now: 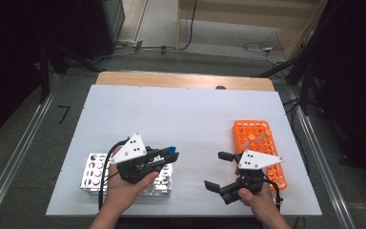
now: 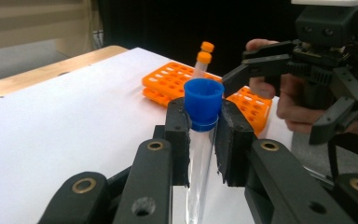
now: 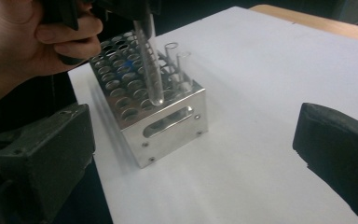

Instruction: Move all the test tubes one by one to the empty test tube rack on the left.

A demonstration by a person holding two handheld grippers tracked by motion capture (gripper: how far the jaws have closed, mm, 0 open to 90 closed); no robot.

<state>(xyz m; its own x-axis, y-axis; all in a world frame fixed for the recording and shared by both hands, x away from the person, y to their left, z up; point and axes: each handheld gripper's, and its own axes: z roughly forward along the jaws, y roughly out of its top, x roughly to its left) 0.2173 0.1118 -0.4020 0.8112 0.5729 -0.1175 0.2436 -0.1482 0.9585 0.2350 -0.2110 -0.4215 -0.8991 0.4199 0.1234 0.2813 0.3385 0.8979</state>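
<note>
Between left jaws: capped tube (image 2: pixel 201 126).

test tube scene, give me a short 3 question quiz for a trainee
1. True or false: the left tool is shut on the blue-capped test tube.
2. Which rack stands beside the right tool: A metal, B orange, C wooden?
3. Fill in: the right tool's jaws stand ____, with nothing between them.

Key: 1 true. 2 B, the orange rack; the metal rack is under the held tube. 3 open.
</note>
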